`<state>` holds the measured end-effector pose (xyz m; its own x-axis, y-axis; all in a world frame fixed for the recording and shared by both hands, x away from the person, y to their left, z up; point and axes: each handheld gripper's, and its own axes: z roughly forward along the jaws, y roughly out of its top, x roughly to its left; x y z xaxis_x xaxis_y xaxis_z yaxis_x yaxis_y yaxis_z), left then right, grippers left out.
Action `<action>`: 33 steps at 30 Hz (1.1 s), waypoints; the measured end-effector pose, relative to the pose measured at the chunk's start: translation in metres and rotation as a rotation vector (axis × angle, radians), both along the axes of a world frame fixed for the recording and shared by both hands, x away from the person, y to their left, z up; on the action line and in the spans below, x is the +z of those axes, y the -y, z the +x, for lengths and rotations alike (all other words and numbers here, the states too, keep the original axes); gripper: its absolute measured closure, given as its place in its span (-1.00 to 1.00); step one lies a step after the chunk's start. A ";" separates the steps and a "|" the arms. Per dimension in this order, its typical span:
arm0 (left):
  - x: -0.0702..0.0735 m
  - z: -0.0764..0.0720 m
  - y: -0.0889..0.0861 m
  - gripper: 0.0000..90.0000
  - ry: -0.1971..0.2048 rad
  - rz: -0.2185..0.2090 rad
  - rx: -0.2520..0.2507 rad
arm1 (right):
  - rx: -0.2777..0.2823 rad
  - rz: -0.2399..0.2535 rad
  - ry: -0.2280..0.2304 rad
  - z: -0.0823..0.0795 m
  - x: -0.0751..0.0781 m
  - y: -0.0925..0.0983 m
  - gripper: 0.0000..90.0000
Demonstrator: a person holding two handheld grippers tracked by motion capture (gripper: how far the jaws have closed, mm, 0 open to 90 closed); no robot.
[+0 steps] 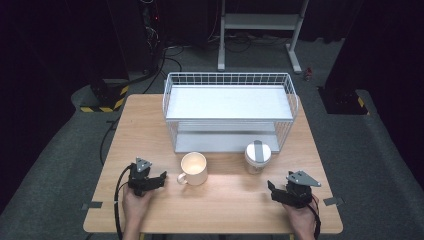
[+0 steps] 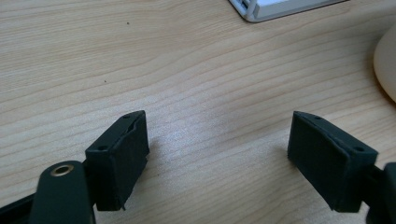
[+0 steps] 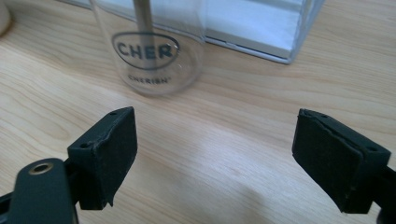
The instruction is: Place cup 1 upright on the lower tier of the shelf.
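The person is resting both hands at the near edge of the wooden table [image 1: 150,120], and everything here is lying in relation to the white wire shelf rack [image 1: 230,111] standing at the far middle. Just in front of the rack's lower tier, toward its left half, a cream mug [image 1: 193,168] is sitting upright with its handle pointing back at the person's left side, which looks handy for a sideways grab. In front of the rack's right corner a clear glass tumbler with a white lid [image 1: 257,157] is standing upright, close to the rack but apart from it; through the right gripper view its printed glass wall [image 3: 148,51] is showing straight ahead. The left gripper [image 1: 159,180] is lying low in front of the rack's left end, near the mug handle without touching it, its jaws standing apart over bare wood, the mug's rounded side [image 2: 385,65] just peeking in at the edge of its own view. The right gripper [image 1: 271,190] is hovering in front of the rack's right end, aimed at the tumbler, jaws spread wide with nothing between them. I would judge both cups are waiting to be lifted onto the rack, and the right gripper is lining up first.
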<state>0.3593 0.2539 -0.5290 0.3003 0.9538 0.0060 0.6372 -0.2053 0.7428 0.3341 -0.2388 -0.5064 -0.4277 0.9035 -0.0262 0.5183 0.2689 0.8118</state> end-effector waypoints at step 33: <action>0.000 0.000 0.000 -0.54 0.000 -0.001 0.000 | 0.098 0.036 0.032 0.032 0.014 -0.050 -0.78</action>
<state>0.3592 0.2541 -0.5291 0.2999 0.9539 0.0050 0.6372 -0.2043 0.7432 0.3658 -0.1891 -0.4927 -0.5133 0.8582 -0.0096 0.4647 0.2873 0.8375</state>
